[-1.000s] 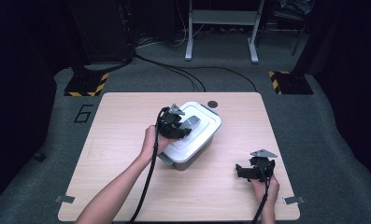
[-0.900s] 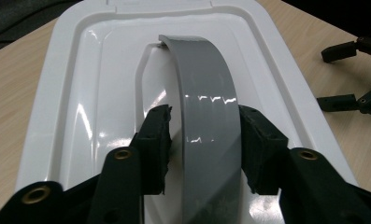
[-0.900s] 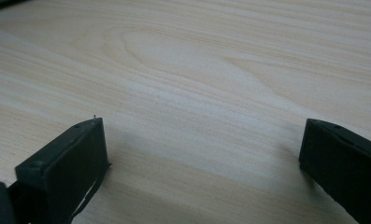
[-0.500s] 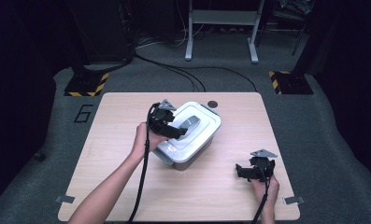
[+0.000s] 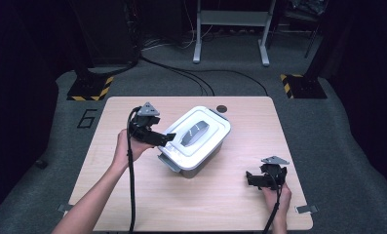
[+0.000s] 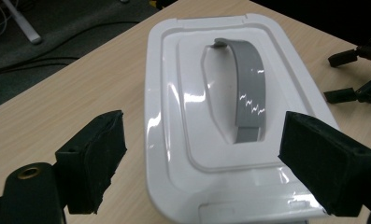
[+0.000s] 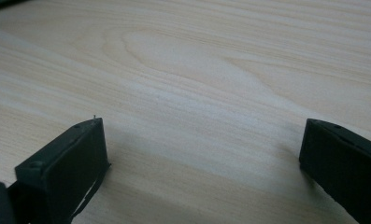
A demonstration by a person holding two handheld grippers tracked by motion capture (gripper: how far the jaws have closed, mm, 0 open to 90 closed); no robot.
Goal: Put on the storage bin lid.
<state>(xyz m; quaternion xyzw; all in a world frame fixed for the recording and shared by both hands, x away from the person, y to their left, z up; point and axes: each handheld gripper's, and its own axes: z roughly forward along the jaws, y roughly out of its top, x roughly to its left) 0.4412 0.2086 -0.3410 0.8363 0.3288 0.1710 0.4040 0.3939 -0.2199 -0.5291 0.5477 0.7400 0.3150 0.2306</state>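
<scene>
A white lidded box (image 5: 197,144) with a grey handle (image 5: 193,132) lies slantwise in the middle of the wooden table (image 5: 215,204). My left gripper (image 5: 167,139) hovers just off the box's left side, pointing at it. Its jaws have just been opening and now stand wide, with nothing between the pads. In the left gripper view the lid (image 6: 174,102) and handle (image 6: 248,88) lie ahead of the left gripper (image 6: 204,144). My right gripper (image 5: 250,178) rests low near the table's front right, open; in the right gripper view the right gripper (image 7: 202,140) has bare wood between its jaws.
A small dark round disc (image 5: 222,108) sits at the table's far edge behind the box. Bare wood lies left of and in front of the box. Dark floor with stand bases (image 5: 86,90) and cables surrounds the table.
My left gripper has drawn back from on top of the lid to the box's left side and risen a little, its jaws spreading apart. The right gripper has kept still.
</scene>
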